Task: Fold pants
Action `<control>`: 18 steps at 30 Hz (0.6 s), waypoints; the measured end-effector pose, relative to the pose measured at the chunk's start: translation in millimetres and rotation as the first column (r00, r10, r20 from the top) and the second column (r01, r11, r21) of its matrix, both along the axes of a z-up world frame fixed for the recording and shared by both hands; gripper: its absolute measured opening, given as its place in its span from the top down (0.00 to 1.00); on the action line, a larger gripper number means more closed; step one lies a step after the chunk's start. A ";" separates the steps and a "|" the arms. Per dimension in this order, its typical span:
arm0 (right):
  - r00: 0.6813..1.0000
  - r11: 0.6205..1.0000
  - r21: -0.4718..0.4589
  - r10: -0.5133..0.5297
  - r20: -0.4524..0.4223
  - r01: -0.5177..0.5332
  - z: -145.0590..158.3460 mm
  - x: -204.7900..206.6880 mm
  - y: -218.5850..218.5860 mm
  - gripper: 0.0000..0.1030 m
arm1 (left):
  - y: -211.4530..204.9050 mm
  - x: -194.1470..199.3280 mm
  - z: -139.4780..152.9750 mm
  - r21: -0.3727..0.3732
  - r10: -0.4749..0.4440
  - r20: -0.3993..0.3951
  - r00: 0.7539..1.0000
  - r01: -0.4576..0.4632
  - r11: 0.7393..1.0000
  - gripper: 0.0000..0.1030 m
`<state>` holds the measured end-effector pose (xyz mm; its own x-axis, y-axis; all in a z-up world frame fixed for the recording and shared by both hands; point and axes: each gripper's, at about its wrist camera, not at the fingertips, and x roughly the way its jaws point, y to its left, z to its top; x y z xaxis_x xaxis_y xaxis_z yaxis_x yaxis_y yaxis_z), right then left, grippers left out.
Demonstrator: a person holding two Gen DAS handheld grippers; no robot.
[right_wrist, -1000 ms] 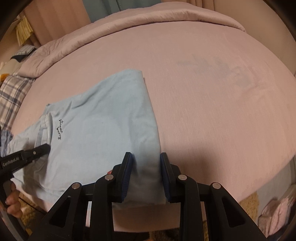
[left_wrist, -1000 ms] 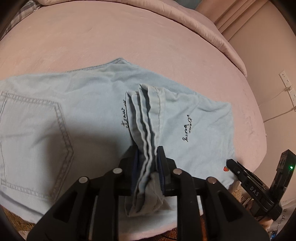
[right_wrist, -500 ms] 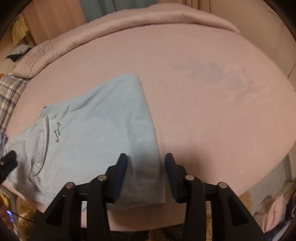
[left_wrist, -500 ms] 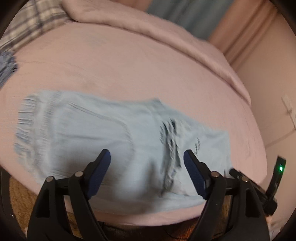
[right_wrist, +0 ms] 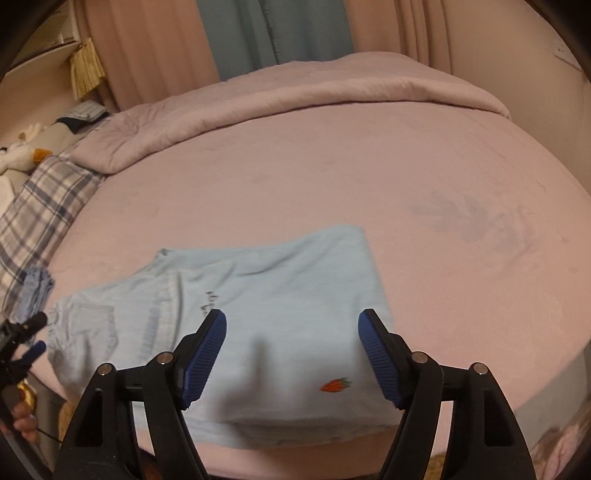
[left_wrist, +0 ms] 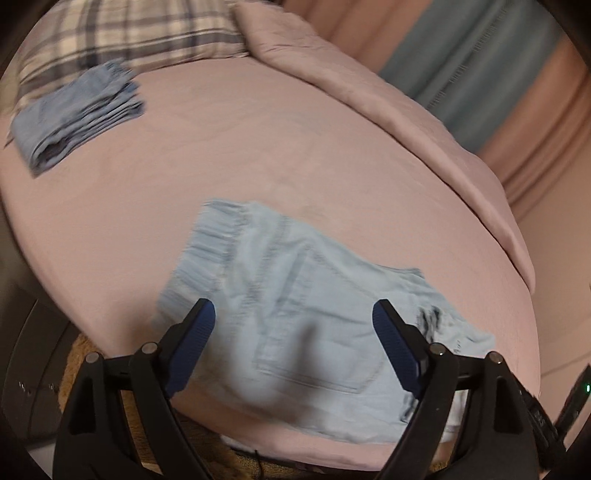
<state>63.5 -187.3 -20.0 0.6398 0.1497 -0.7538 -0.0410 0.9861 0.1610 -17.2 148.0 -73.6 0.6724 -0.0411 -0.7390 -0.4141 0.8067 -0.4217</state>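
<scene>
— Now that both grippers have let go, where do the pants (right_wrist: pixel 258 295) lie?

— They lie folded on the pink bed (right_wrist: pixel 369 177), close to its near edge, and a little of the cloth hangs over that edge. The waistband and the back pocket are toward the near left corner; the fold line is on the right side.

— And the jaws?

— The left gripper (left_wrist: pixel 293 336) has just been opening; its jaws now stand wide, above the pocket area, and nothing is between the pads. The right gripper (right_wrist: pixel 291 350) has also just been opening; its jaws are wide too, over the part with the small strawberry mark (right_wrist: pixel 334 384), and they press on nothing.

— So which step is this?

— I think one fold is finished and released. The pants are shorter now, but still a wide rectangle.

— What does the next move ask for?

— Probably one more fold. Each gripper should take one end of the same edge, through all the layers, and lay it across evenly so that the hems do not slip.

— Is that another pile near the plaid pillow (left_wrist: pixel 122 33)?

— Yes, a darker blue folded cloth (left_wrist: pixel 77 114), at the far left, well apart.
</scene>
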 end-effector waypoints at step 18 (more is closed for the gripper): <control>0.998 1.000 -0.016 -0.009 -0.061 0.008 -11.2 -5.1 6.0 0.29 | 37.3 -12.4 -51.0 -0.040 0.158 -0.123 0.980 -0.164 0.986 0.15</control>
